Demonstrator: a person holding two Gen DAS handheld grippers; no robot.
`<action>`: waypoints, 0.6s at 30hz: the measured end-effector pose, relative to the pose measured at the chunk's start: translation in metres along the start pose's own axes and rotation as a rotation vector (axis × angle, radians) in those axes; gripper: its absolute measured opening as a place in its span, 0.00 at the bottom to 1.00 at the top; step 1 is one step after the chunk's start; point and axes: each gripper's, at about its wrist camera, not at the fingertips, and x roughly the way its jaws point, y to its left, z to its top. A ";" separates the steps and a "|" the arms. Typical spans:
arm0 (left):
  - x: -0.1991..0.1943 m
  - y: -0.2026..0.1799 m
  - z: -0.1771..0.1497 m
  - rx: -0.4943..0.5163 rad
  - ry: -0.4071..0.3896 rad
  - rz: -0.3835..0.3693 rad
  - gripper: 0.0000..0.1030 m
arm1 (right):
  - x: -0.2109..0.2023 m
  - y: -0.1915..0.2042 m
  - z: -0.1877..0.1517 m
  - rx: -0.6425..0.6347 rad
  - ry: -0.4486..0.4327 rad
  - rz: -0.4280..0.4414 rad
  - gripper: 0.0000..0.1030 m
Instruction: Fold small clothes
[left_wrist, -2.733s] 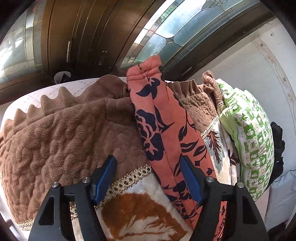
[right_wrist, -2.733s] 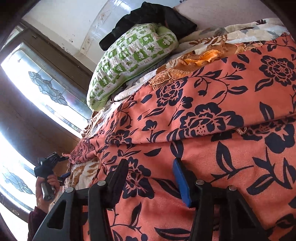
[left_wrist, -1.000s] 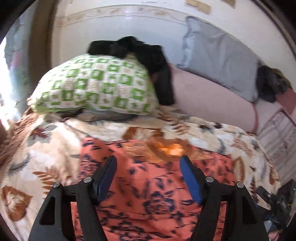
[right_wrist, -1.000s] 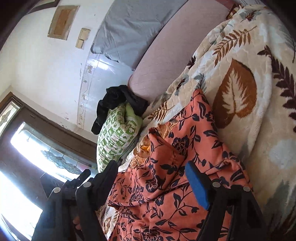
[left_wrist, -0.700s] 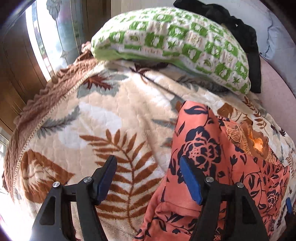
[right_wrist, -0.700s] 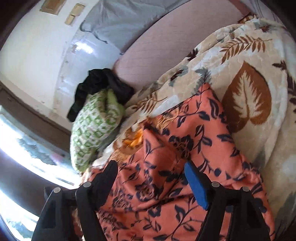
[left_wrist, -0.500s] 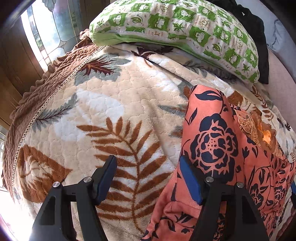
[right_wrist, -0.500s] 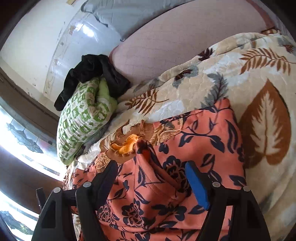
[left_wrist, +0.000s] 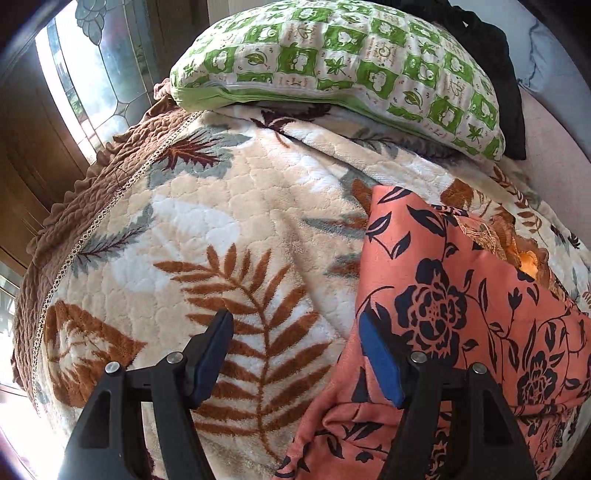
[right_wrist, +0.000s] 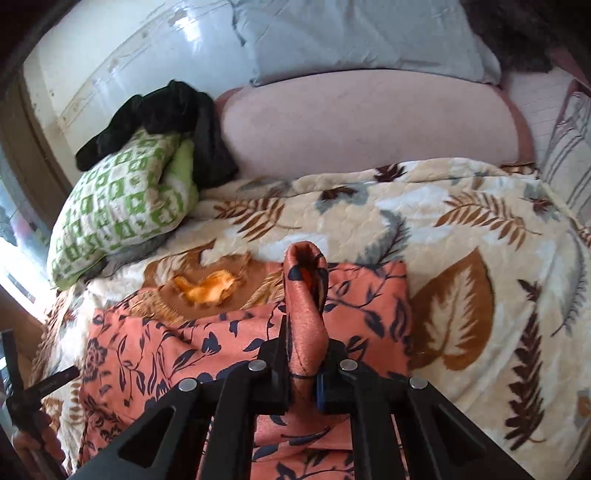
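Here the right hand-held gripper (right_wrist: 303, 373) is closing, a raised pinch of the orange floral garment (right_wrist: 184, 350) already between its jaws; the garment lies on the leaf-patterned blanket (left_wrist: 229, 229). The left hand-held gripper (left_wrist: 295, 354) hangs open and empty at its edge. Next, probably, it must grip that edge.

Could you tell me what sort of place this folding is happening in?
Most likely a bedroom at home: a leaf-print fleece blanket covers what looks like a bed, a green checked pillow lies at its far end, and a leaded-glass window stands beside it.
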 end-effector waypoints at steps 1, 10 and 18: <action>0.003 -0.006 -0.002 0.021 0.004 0.011 0.69 | 0.007 -0.009 0.005 0.028 0.014 -0.016 0.13; -0.005 -0.028 0.001 0.068 -0.042 0.024 0.69 | 0.034 -0.088 -0.023 0.280 0.059 0.008 0.24; 0.000 -0.061 -0.015 0.197 -0.021 0.022 0.69 | -0.010 -0.046 -0.027 0.094 -0.068 0.155 0.25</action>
